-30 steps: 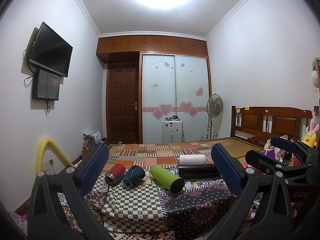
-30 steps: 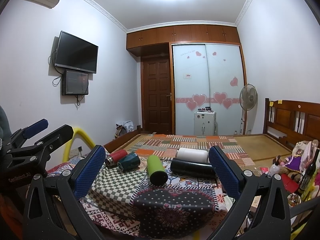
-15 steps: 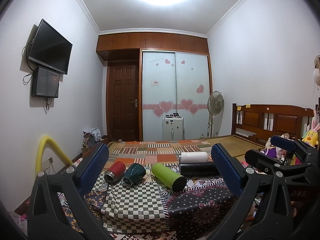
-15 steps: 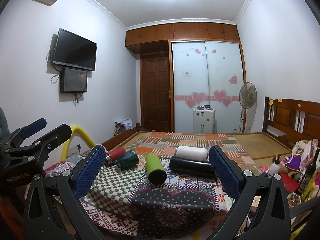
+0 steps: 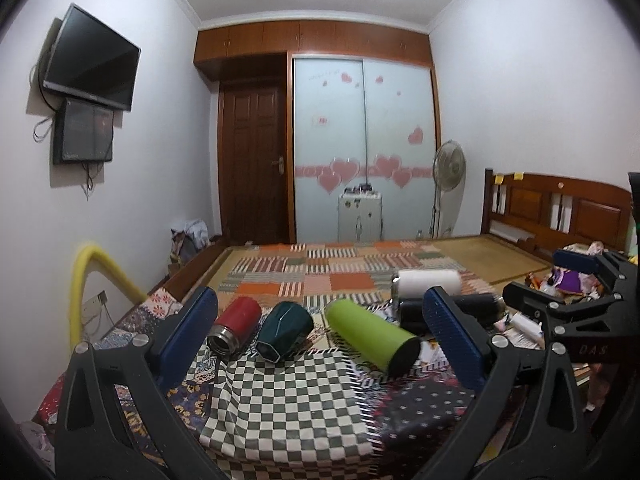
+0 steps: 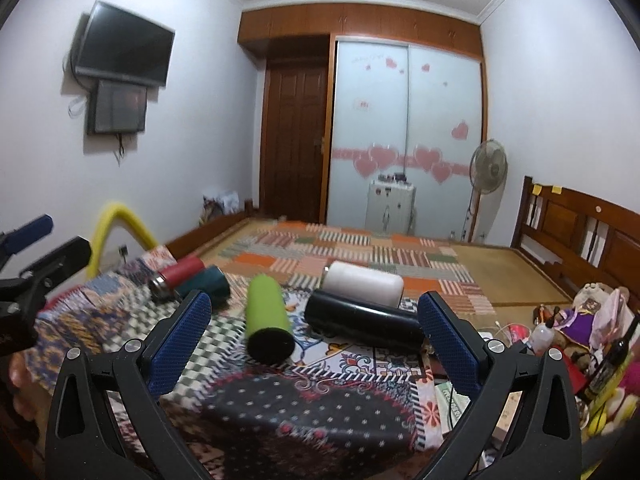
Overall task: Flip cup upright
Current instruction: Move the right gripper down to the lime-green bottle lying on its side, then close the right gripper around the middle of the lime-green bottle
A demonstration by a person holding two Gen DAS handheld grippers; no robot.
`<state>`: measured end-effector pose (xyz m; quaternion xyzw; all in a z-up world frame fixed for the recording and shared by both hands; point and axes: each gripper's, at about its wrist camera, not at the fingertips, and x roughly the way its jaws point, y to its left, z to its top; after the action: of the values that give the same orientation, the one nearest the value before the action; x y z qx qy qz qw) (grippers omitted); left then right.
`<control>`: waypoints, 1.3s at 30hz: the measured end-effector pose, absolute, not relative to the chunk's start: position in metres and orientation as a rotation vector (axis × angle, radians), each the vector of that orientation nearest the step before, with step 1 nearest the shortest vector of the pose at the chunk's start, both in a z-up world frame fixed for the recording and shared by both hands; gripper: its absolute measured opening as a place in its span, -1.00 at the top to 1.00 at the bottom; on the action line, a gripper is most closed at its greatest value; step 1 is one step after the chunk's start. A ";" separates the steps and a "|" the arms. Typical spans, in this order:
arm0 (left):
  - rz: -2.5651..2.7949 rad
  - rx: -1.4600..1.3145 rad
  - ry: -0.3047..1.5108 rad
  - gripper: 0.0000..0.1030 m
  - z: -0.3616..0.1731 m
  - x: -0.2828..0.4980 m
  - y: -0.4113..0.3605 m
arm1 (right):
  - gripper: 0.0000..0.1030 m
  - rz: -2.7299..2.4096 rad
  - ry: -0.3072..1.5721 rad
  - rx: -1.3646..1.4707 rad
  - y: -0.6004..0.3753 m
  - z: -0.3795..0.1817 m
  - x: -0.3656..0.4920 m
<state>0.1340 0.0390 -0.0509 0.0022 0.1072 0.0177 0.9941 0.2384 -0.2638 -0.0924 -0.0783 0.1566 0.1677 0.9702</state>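
Observation:
Several cups lie on their sides on a cloth-covered table (image 5: 280, 408): a red one (image 5: 236, 322), a dark green one (image 5: 285, 330), a lime green one (image 5: 370, 336), a black one (image 6: 362, 320) and a white one (image 6: 362, 286). My left gripper (image 5: 320, 336) is open and empty, a short way before the red, dark green and lime cups. My right gripper (image 6: 314, 340) is open and empty, with the lime cup (image 6: 266, 320) and the black cup between its blue pads in the view. The right gripper also shows at the right edge of the left wrist view (image 5: 576, 308).
A patchwork bed (image 5: 340, 272) lies behind the table, with a wooden headboard (image 6: 580, 232) at the right. Toys and bottles (image 6: 592, 320) crowd the right side. A yellow foam tube (image 5: 88, 280) stands at the left wall.
Both grippers have tilted down and moved closer to the cups, which now look larger. Both stay open. The cups have not moved.

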 end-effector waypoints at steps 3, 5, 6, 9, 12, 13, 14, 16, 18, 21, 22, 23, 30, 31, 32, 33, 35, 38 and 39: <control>0.033 -0.004 0.257 -1.00 -0.063 0.160 0.046 | -1.00 0.350 0.376 -0.189 -0.256 -0.100 0.268; 0.036 -0.005 0.280 -1.00 -0.072 0.176 0.050 | -1.00 0.363 0.423 -0.210 -0.250 -0.104 0.287; 0.040 -0.004 0.293 -1.00 -0.078 0.186 0.052 | -1.00 0.371 0.453 -0.216 -0.247 -0.108 0.299; 0.044 -0.004 0.321 -1.00 -0.090 0.204 0.058 | -1.00 0.419 0.548 -0.243 -0.233 -0.116 0.328; 0.044 -0.019 0.355 -1.00 -0.104 0.221 0.065 | -0.99 0.464 0.619 -0.288 -0.214 -0.127 0.349; 0.044 -0.024 0.365 -1.00 -0.106 0.223 0.067 | -0.97 0.477 0.639 -0.302 -0.209 -0.130 0.354; 0.044 -0.030 0.375 -1.00 -0.110 0.227 0.070 | -0.96 0.493 0.658 -0.317 -0.203 -0.133 0.361; 0.044 -0.043 0.395 -1.00 -0.116 0.234 0.075 | -0.96 0.516 0.688 -0.353 -0.192 -0.138 0.372; 0.046 -0.056 0.412 -1.00 -0.122 0.239 0.080 | -0.92 0.541 0.732 -0.387 -0.180 -0.142 0.385; 0.049 -0.077 0.432 -1.00 -0.130 0.244 0.087 | -0.85 0.577 0.818 -0.427 -0.167 -0.149 0.400; 0.050 -0.079 0.434 -1.00 -0.132 0.245 0.088 | -0.85 0.579 0.838 -0.442 -0.165 -0.151 0.405; 0.051 -0.080 0.436 -1.00 -0.134 0.245 0.089 | -0.84 0.577 0.856 -0.458 -0.162 -0.153 0.409; 0.044 -0.069 0.441 -1.00 -0.145 0.243 0.091 | -0.66 0.599 0.989 -0.463 -0.150 -0.170 0.429; 0.044 -0.069 0.441 -1.00 -0.146 0.243 0.091 | -0.59 0.605 1.006 -0.454 -0.148 -0.172 0.431; 0.042 -0.070 0.442 -1.00 -0.146 0.243 0.092 | -0.54 0.612 1.027 -0.444 -0.147 -0.174 0.433; 0.040 -0.072 0.443 -1.00 -0.147 0.243 0.092 | -0.53 0.617 1.047 -0.434 -0.145 -0.177 0.435; 0.035 -0.077 0.445 -1.00 -0.148 0.243 0.092 | -0.48 0.622 1.077 -0.427 -0.142 -0.181 0.437; 0.033 -0.074 0.445 -1.00 -0.150 0.242 0.093 | -0.51 0.614 1.105 -0.446 -0.136 -0.188 0.442; 0.036 -0.072 0.445 -1.00 -0.150 0.241 0.093 | -0.51 0.612 1.120 -0.450 -0.134 -0.191 0.445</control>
<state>0.2413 0.0926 -0.1504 -0.0356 0.2204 0.0177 0.9746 0.4451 -0.1343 -0.1906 -0.2083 0.5180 0.2831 0.7798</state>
